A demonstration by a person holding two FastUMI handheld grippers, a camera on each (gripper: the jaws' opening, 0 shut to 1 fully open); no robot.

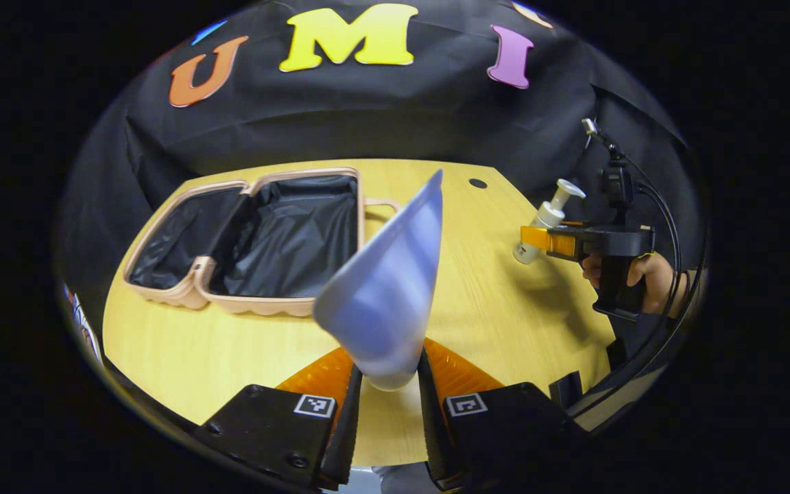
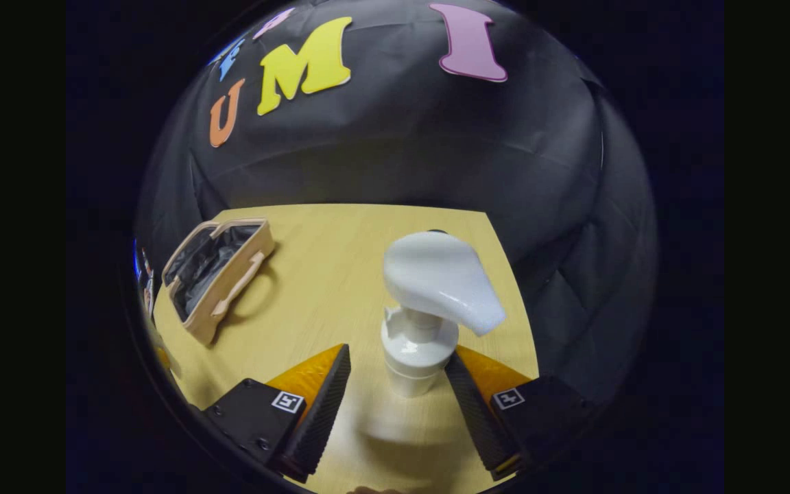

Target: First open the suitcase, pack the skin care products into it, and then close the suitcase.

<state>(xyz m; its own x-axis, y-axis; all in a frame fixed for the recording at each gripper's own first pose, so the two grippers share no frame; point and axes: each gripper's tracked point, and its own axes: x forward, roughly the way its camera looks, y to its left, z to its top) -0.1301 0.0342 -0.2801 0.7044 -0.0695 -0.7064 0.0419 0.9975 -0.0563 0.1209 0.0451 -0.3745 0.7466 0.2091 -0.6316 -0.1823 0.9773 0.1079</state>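
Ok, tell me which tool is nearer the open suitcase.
Left. The left tool, holding a blue tube, is just in front of the suitcase; the right tool, with a pump bottle, is well off to the suitcase's right.

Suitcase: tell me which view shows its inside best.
The left gripper view: the suitcase lies open, both dark-lined halves facing the camera. In the right gripper view the suitcase sits small at the edge, seen side-on.
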